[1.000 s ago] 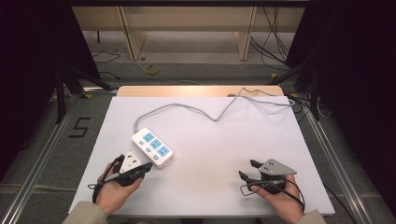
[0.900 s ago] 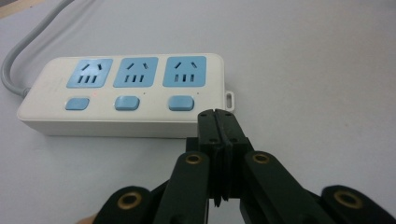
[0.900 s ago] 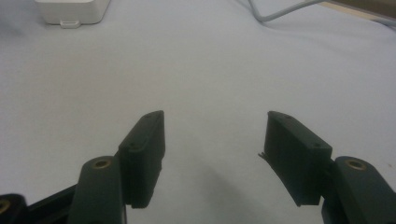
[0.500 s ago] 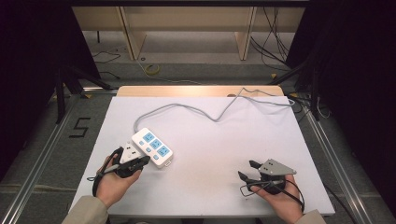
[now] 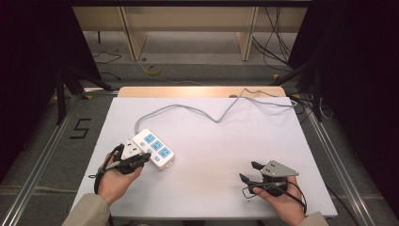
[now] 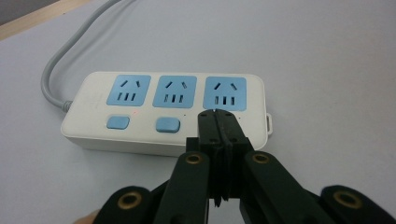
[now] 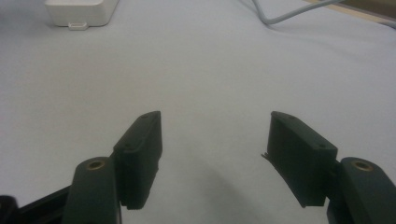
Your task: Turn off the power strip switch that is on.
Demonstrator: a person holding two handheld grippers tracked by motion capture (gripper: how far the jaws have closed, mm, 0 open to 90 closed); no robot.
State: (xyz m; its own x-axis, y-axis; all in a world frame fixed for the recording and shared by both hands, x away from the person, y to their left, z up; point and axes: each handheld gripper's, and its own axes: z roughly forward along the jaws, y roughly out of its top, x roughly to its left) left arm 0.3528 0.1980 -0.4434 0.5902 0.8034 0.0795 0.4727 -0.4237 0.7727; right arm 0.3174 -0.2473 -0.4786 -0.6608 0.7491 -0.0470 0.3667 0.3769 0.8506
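Left gripper point(image 6: 219, 114), jaws together, tips over power strip point(image 6: 166, 109) third switch: press straight down. Right gripper point(image 7: 215, 140) idles, jaws apart.

The right gripper point(image 7: 215, 154) hovers low over the pale grey table point(image 7: 205, 74), its two black jaws spread wide apart with nothing between them. Each jaw ends in a blocky dark pad, and a brass-coloured rivet shows at the base of each. At the far left edge lies the end of a white power strip point(image 7: 81, 11) with a small tab on its near side. At the far right a grey cable point(image 7: 280, 17) curves across the surface, near a strip of wooden edge point(image 7: 355, 10).
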